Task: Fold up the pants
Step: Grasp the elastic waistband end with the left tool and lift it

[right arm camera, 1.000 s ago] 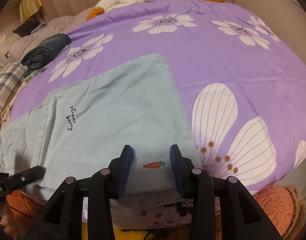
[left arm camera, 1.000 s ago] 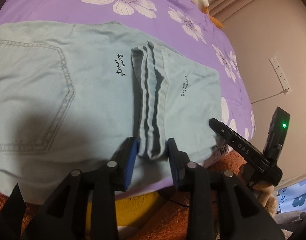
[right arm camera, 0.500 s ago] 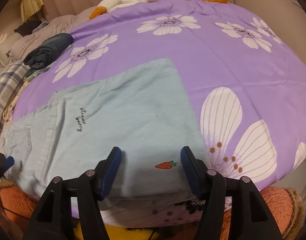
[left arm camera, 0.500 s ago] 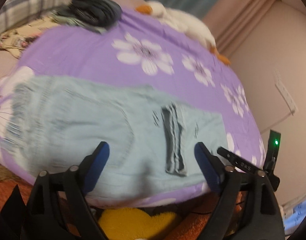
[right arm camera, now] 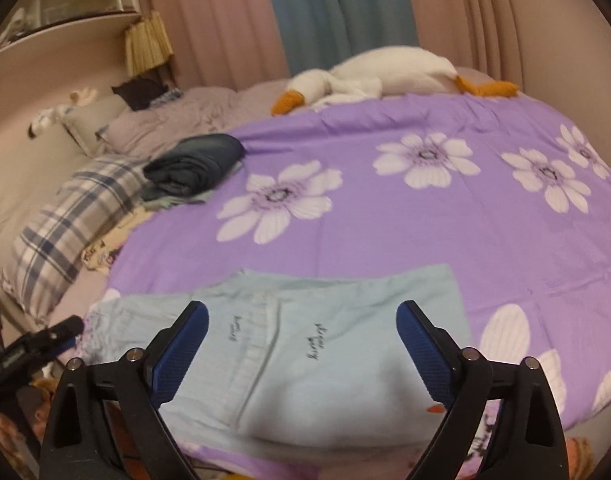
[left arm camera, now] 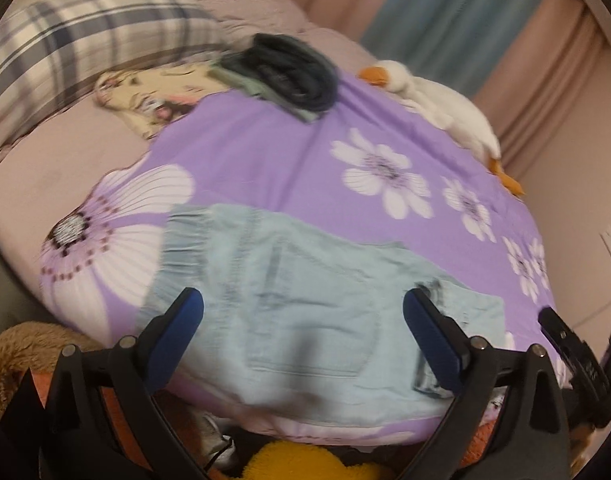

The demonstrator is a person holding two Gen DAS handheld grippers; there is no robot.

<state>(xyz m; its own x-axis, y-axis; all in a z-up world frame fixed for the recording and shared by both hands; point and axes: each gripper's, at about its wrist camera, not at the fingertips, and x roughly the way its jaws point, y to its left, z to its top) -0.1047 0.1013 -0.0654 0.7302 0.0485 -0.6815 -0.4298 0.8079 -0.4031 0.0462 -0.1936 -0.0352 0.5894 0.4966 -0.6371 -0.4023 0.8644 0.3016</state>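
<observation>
The pale blue pants lie folded on the purple flowered bedspread, near its front edge. Above them, the left hand-held gripper and right hand-held gripper have just spread wide apart, gripping nothing.

The pants lie on the bedspread's near edge; folded clothes far left.
</observation>
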